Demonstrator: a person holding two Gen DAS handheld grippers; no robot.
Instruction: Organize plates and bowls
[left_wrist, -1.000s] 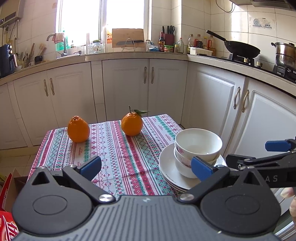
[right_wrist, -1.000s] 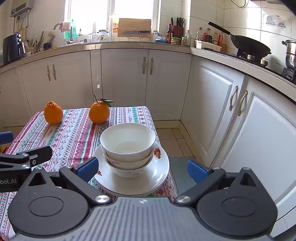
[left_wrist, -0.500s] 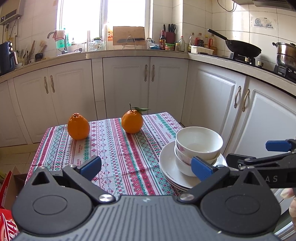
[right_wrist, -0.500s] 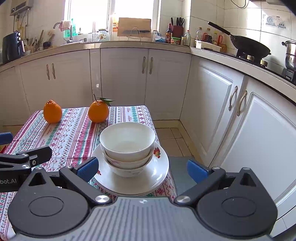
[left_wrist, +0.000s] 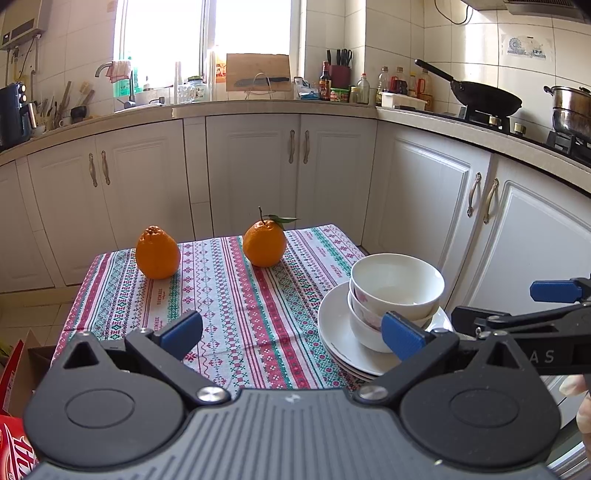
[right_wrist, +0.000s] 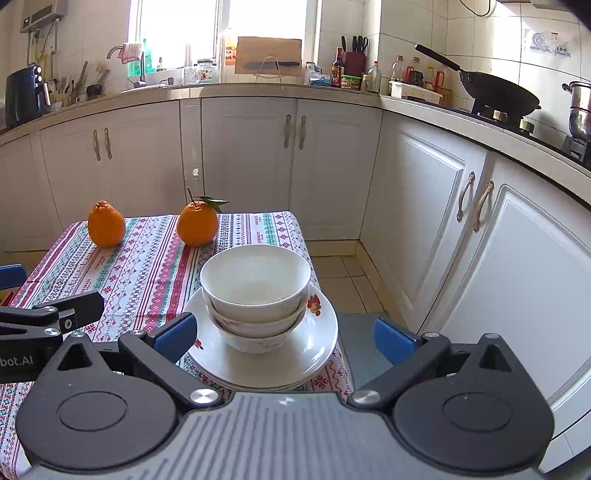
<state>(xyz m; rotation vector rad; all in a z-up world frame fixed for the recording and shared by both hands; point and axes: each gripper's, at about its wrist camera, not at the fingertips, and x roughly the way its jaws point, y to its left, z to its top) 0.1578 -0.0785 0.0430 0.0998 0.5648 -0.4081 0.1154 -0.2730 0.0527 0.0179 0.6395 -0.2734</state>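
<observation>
Very little has changed over the last second: the worktop (left_wrist: 236, 295) with its striped cloth has slid only slightly in both views, the stack has not been touched, and both tools hang back from it as before, so I judge the sorting is either finished or not begun, and I cannot tell which. My left hand-held gripper (left_wrist: 291, 332) has its jaws wide apart and empty, with bare cloth ahead of it and the stack ahead and to its right. My right hand-held gripper (right_wrist: 284, 338) is also spread wide and empty, and the stack sits straight ahead between its blue pads, near the worktop's right edge. The plates (right_wrist: 317, 354) lie flat at the bottom, more than one by the layered rims, and being round they have no long axis in plan. The bowls (right_wrist: 255, 280), two nested, stand upright in the middle of the plates with mouths facing up, their axis vertical. Beyond them, further from both tools, two oranges (left_wrist: 158, 253) sit well apart from the stack, the right one with its leafy stem up.
</observation>
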